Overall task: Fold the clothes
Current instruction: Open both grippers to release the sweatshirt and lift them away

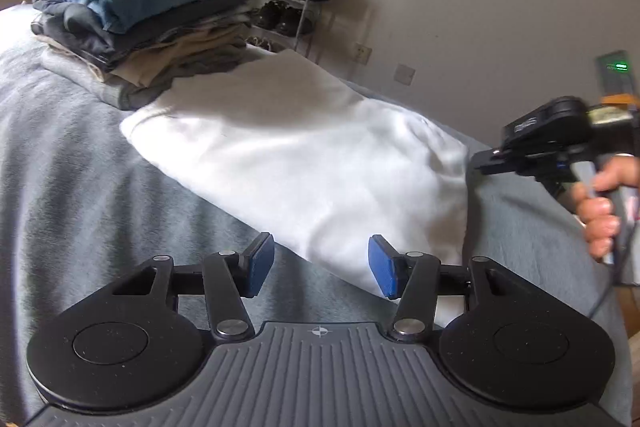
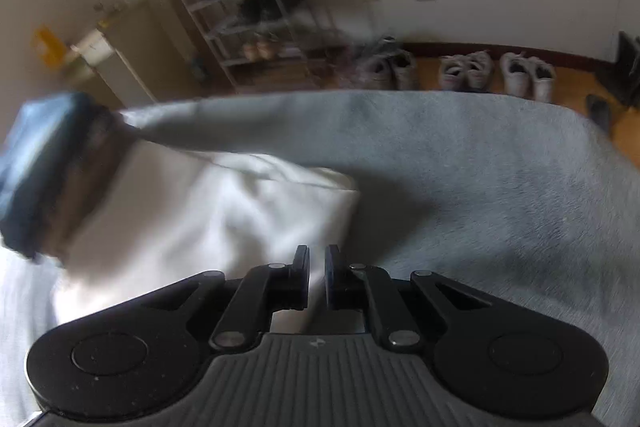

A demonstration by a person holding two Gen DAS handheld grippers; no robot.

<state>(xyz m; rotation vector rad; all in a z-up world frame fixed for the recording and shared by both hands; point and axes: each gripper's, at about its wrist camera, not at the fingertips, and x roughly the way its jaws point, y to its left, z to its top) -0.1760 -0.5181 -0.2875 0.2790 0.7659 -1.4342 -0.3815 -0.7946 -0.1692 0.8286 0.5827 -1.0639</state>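
A folded white garment (image 1: 296, 155) lies on the grey blanket (image 1: 80, 163) of a bed. My left gripper (image 1: 321, 267) is open, its blue pads just above the garment's near edge, holding nothing. The right gripper (image 1: 486, 163) shows at the garment's right end, held by a hand. In the right wrist view the white garment (image 2: 208, 219) lies ahead to the left. My right gripper (image 2: 317, 277) has its jaws nearly together with a narrow gap over the garment's corner. No cloth shows between them.
A stack of folded clothes (image 1: 136, 15), blue on top, sits behind the garment; it is blurred in the right wrist view (image 2: 40, 163). A shoe rack (image 2: 256, 15) stands by the wall. Several shoes (image 2: 464, 69) line the wooden floor past the bed edge (image 2: 600, 135).
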